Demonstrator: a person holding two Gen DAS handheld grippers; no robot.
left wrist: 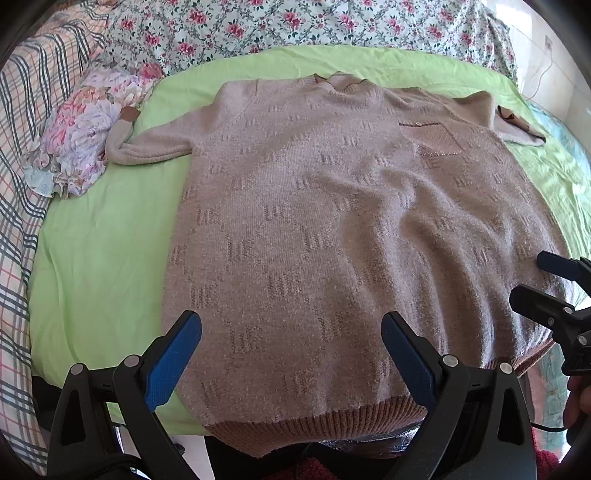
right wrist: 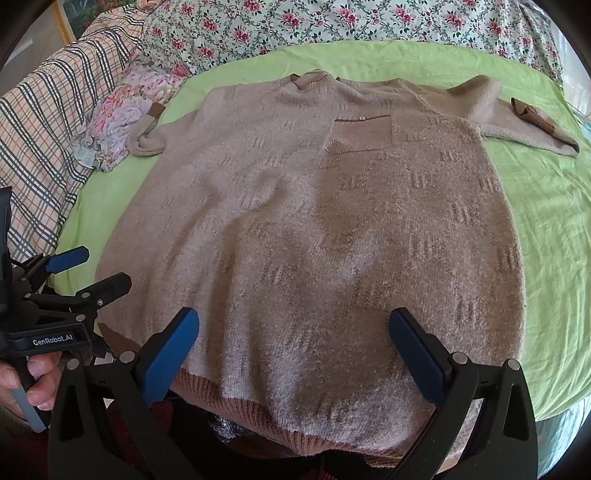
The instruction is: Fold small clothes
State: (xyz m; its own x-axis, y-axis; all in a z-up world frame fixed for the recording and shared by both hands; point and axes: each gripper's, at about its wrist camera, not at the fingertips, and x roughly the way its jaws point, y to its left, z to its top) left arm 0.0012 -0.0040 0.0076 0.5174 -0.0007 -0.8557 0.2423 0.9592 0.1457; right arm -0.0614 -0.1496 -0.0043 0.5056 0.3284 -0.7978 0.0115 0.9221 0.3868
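**Knitted sweater laid flat on a bed, both claws released above its hem**

The sweater [left wrist: 332, 229] lay face up and spread flat on the green sheet [left wrist: 96, 258] of the bed, collar [left wrist: 340, 83] at the far end and ribbed hem [left wrist: 314, 424] nearest the cameras, hanging slightly over the bed's edge. A buttoned chest pocket [right wrist: 364, 133] showed on the front. One sleeve [left wrist: 147, 146] ran out sideways with its cuff resting against a flowered cloth bundle [left wrist: 85, 133]; the other sleeve [right wrist: 528, 129] lay bent back on the sheet. Shallow wrinkles crossed the body.

Judged from its fuzzy, thick knit, the fabric was soft, limp and moderately heavy for clothing. It would likely sag and stretch when lifted by a single point, yet grip well between pads and drag against the sheet rather than slide. The firmer ribbed hem, the cuffs and the shoulder seams appeared the best places to pinch, since they hold shape better than the loose body knit.

The left claw [left wrist: 291, 354] hovered over the hem's left part with its jaws spread wide, grasping nothing. The right claw [right wrist: 295, 350] hovered likewise over the right part, released and empty. Beyond the sheet lay a floral quilt [left wrist: 295, 26] and a plaid blanket [left wrist: 22, 155].
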